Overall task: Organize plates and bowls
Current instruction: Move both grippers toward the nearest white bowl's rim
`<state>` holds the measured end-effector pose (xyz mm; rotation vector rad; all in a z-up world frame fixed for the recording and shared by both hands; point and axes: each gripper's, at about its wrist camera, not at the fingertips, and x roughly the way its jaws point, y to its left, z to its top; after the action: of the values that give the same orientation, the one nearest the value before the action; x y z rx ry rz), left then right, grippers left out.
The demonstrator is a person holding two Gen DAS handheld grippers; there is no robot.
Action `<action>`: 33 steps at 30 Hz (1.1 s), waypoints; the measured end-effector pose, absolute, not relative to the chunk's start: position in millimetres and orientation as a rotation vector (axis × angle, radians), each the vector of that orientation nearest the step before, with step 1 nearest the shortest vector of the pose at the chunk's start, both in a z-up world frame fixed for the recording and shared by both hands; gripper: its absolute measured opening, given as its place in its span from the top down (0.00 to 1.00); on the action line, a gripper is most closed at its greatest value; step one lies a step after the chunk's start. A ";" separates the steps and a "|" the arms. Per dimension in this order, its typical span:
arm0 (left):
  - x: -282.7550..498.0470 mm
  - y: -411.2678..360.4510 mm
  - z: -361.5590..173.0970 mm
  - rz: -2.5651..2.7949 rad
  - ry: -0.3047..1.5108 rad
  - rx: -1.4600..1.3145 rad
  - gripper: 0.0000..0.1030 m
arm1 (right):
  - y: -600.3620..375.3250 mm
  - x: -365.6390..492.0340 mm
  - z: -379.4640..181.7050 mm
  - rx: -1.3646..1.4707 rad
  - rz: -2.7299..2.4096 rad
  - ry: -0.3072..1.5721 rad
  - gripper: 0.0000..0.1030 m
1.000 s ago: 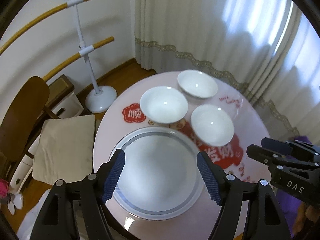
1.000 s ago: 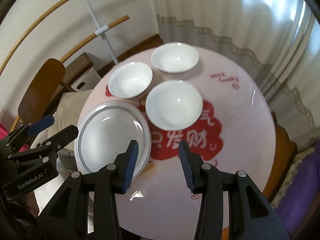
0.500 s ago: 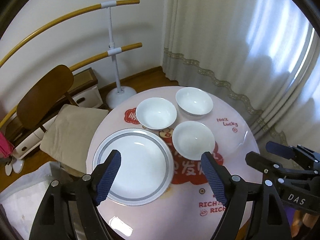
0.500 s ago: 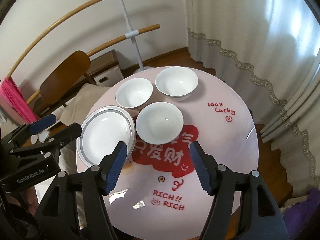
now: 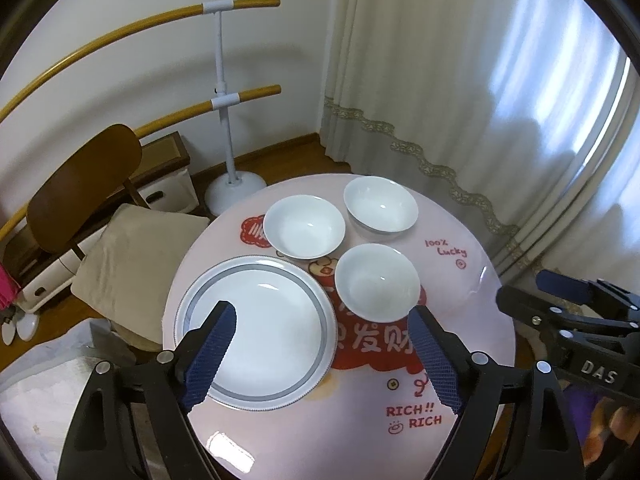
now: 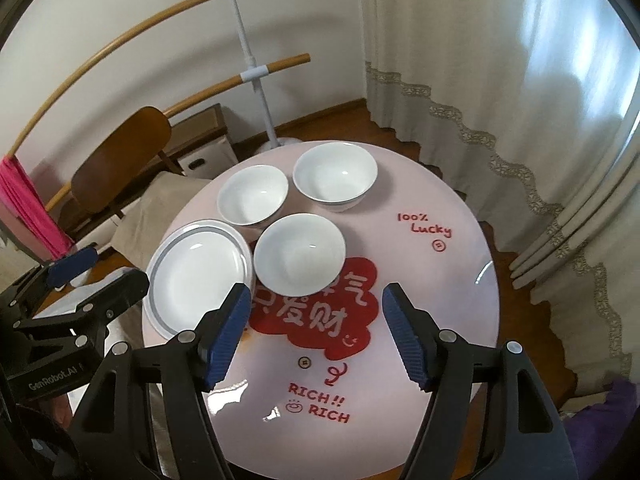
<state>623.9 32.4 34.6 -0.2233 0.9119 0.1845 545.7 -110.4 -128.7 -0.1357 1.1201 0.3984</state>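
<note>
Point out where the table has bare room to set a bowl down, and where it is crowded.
Free: the table's right side around the "100% Lucky" lettering, and the near part around the "RICH" lettering. Crowded: the far left, where three bowls cluster beside the plate, with little gap between them.
</note>
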 end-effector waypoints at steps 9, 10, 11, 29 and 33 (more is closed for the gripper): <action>646.9 36.8 16.8 0.227 0.954 -0.270 0.19 | -115.9 570.8 -143.4 -0.153 0.409 1.158 0.32; 649.9 35.6 12.5 0.240 0.959 -0.277 0.19 | -116.1 576.9 -147.4 -0.156 0.421 1.164 0.32; 655.2 35.7 6.5 0.263 0.973 -0.294 0.19 | -116.1 581.3 -151.1 -0.158 0.433 1.171 0.32; 735.2 -12.8 -63.6 0.708 1.090 -0.550 0.19 | -117.0 683.6 -272.9 -0.301 0.872 1.423 0.32; 745.1 -13.7 -73.8 0.735 1.116 -0.537 0.19 | -102.9 685.6 -298.5 -0.302 0.898 1.465 0.32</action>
<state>745.1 -13.7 -73.8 -0.5370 1.1159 0.7351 685.6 -102.9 -298.5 -0.3022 1.4648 0.8976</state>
